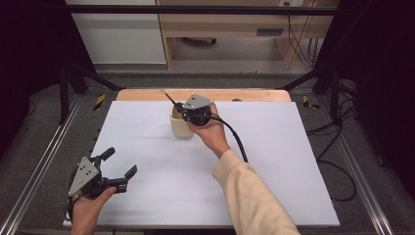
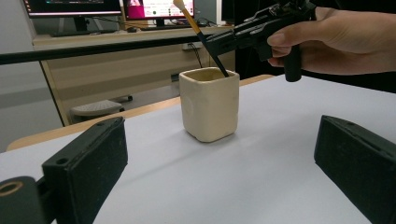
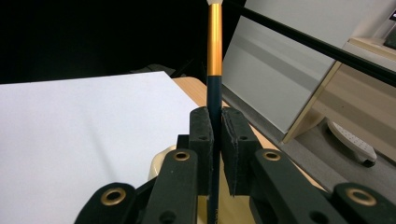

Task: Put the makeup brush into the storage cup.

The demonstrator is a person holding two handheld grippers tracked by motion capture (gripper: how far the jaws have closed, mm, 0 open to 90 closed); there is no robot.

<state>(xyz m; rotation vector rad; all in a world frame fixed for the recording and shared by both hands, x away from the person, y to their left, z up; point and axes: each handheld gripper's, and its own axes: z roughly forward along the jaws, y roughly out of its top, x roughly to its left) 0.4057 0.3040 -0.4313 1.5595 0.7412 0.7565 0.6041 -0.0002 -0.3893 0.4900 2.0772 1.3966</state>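
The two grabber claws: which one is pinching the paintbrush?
The right gripper, over the cream cup, is shut on the paintbrush. The left gripper sits near the table's edge, jaws wide open, holding nothing.

Right gripper (image 1: 180,108), held in the right hand (image 1: 211,131) at the end of a sleeved forearm reaching across the table, jaws pressed together. Left gripper (image 1: 120,166), in the left hand (image 1: 88,208) near the table's front corner, jaws spread wide.
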